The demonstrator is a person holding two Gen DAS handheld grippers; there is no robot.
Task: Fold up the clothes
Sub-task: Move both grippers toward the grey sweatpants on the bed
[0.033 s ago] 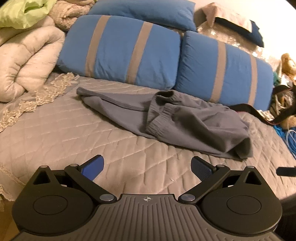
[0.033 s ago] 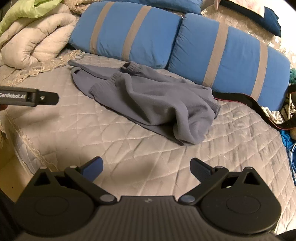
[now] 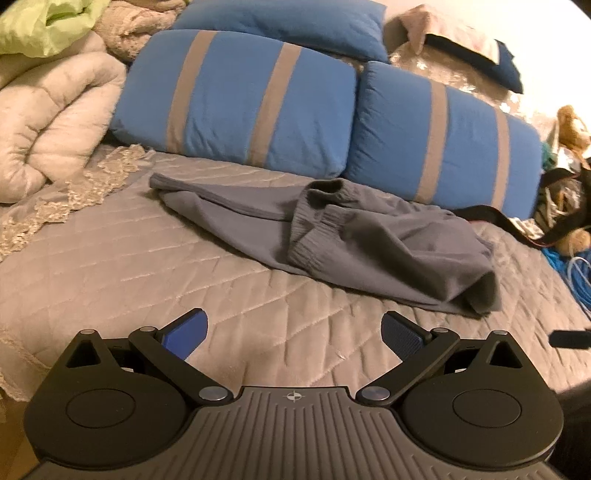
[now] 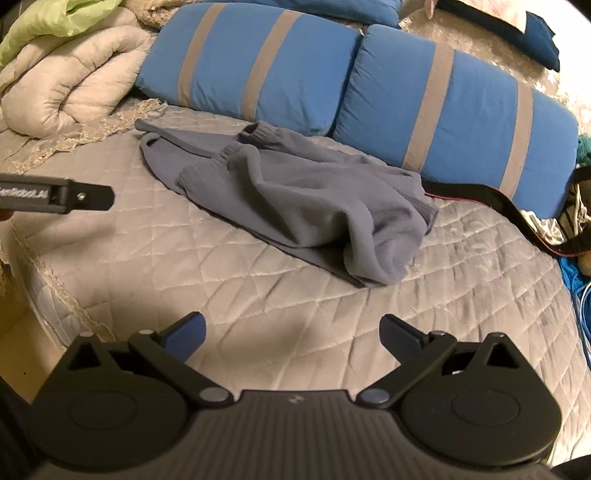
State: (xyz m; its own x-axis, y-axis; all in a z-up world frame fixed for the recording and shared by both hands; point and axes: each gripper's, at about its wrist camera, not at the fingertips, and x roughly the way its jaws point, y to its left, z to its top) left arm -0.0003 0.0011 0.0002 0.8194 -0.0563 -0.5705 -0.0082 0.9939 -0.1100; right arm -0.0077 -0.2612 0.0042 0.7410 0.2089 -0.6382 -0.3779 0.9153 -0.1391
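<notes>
Right now, both grippers hang over the bed and hold nothing. The left gripper (image 3: pixel 294 334) has its two blue-tipped fingers spread wide apart, with only the quilt showing between them. The right gripper (image 4: pixel 291 334) is spread wide too, and it is just as bare.

A grey sweatshirt (image 3: pixel 343 243) lies crumpled on the grey quilted bedspread (image 3: pixel 122 273). It is not folded. One ribbed cuff (image 3: pixel 308 236) sits bunched near the middle of it, and a long flat part stretches off to the left. The right end is rolled up into a soft lump. From the right wrist view, the sweatshirt (image 4: pixel 295 199) lies ahead of the fingers and well apart from them, with bare bedspread (image 4: pixel 177 258) between.

Two blue pillows with tan stripes stand just behind the sweatshirt, the left pillow (image 3: pixel 236 103) and the right pillow (image 3: pixel 447 147) side by side. A puffy cream comforter (image 3: pixel 51 122) is rolled up at the far left, with a lime green cloth (image 3: pixel 44 26) on top of it. A black strap (image 4: pixel 491 199) lies on the bed to the right of the sweatshirt. Some blue cord (image 3: pixel 576 273) sits at the right edge.

In the right wrist view, a black piece of the left gripper (image 4: pixel 55 194) pokes in from the left side, above the edge of the bed.
</notes>
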